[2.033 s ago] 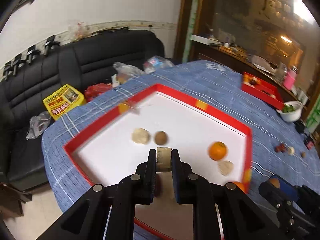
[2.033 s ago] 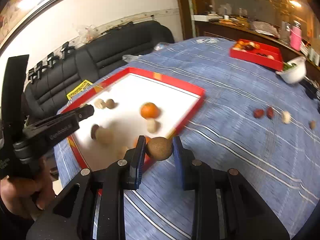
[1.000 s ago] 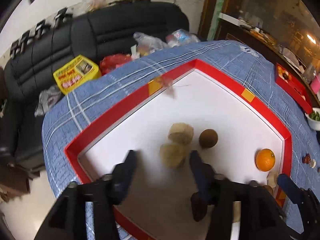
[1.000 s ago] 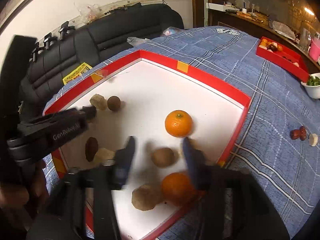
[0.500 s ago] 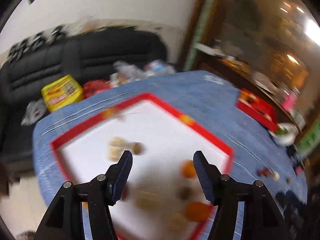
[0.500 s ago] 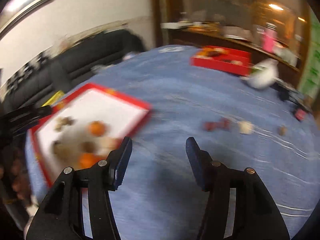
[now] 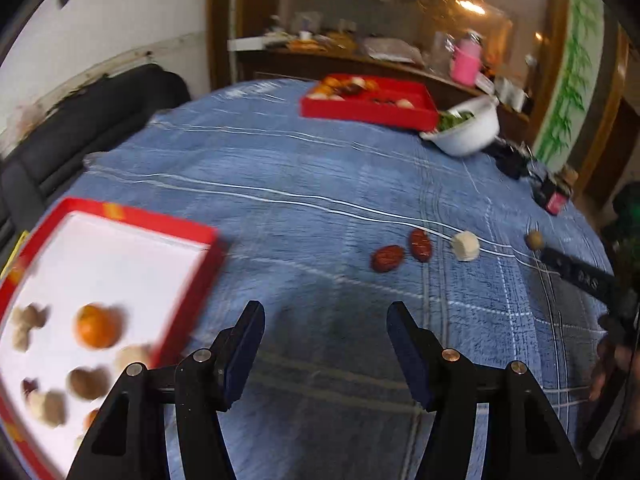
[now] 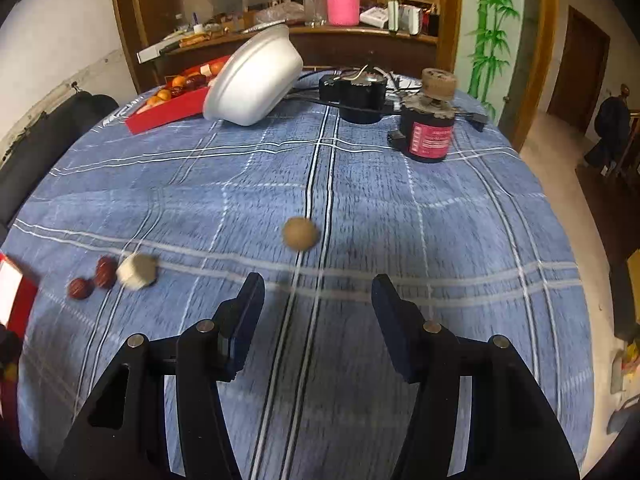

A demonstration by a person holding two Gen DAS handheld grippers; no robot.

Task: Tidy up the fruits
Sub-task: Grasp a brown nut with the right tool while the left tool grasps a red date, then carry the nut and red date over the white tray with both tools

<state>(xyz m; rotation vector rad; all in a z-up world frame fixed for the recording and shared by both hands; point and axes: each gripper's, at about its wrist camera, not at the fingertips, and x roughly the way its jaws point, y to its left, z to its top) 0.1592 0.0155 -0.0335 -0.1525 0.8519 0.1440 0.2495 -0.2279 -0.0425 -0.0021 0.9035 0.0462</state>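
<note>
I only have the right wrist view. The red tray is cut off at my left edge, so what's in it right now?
Observer: In the left wrist view, the red tray holds an orange among several blurred brown and pale fruits.
Operator: And the left gripper, is it carrying anything?
Observer: No. The left gripper is open and empty over the bare blue cloth, with the two red dates lying beyond its tips.
Operator: I see the white bowl only from below. Anything inside?
Observer: Yes, the white bowl has greens in it.
</note>
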